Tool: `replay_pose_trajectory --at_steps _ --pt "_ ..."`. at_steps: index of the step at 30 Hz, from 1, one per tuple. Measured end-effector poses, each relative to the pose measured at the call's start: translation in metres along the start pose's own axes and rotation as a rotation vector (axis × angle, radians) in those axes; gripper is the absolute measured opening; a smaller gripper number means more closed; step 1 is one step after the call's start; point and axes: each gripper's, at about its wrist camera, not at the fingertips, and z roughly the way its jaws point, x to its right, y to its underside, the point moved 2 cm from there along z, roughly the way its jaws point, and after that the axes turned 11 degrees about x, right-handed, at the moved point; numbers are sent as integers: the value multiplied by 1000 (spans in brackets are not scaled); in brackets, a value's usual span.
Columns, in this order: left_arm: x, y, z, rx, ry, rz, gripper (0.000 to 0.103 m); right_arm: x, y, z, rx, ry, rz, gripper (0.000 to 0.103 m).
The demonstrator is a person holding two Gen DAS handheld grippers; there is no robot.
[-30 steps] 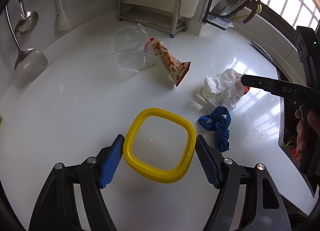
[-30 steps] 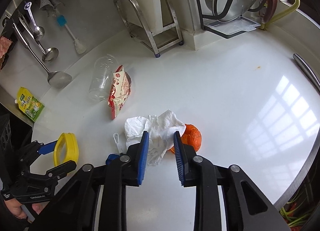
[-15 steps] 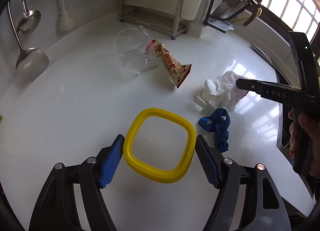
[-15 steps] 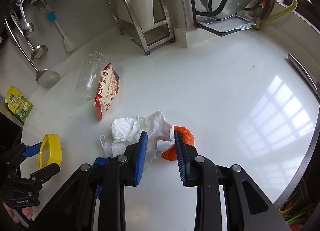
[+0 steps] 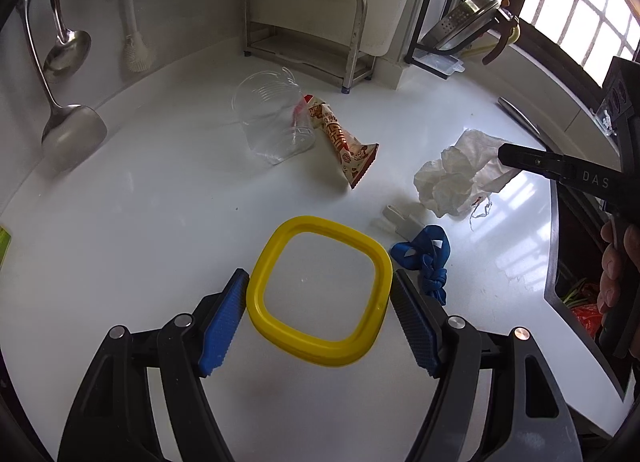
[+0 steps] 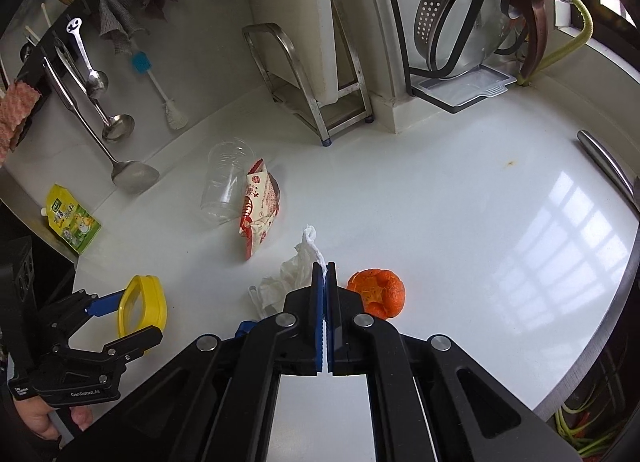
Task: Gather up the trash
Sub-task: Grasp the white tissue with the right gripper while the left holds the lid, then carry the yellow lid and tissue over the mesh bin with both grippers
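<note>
The right gripper (image 6: 324, 267) has just closed on the crumpled tissue (image 5: 452, 178), lifting it off the white counter (image 6: 460, 202) and uncovering the orange peel (image 6: 377, 294); one piece collected. The left gripper (image 5: 318, 294) clamps the yellow-rimmed container (image 5: 319, 289) (likely the bin). Snack wrapper (image 5: 340, 138), plastic cup (image 5: 272, 122) and blue band (image 5: 426, 258) remain; nothing blocks the path

Behind the right gripper's (image 6: 325, 268) closed fingers, most of the crumpled tissue (image 6: 288, 274) is hidden; only a twist pokes out ahead. A blue cloth (image 6: 244, 328) barely shows beside its left arm. In the left wrist view, the orange peel is out of sight behind the tissue.
</note>
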Motion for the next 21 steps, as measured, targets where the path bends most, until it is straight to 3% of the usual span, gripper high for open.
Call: replay_pose_trajectory --at_steps 11,21 --pt "17 -10 -40 56 3 10 70 -11 4 -59 46 -31 -1 1" --pt "39 -5 -94 108 16 17 70 -34 14 -144 122 -70 -36 1"
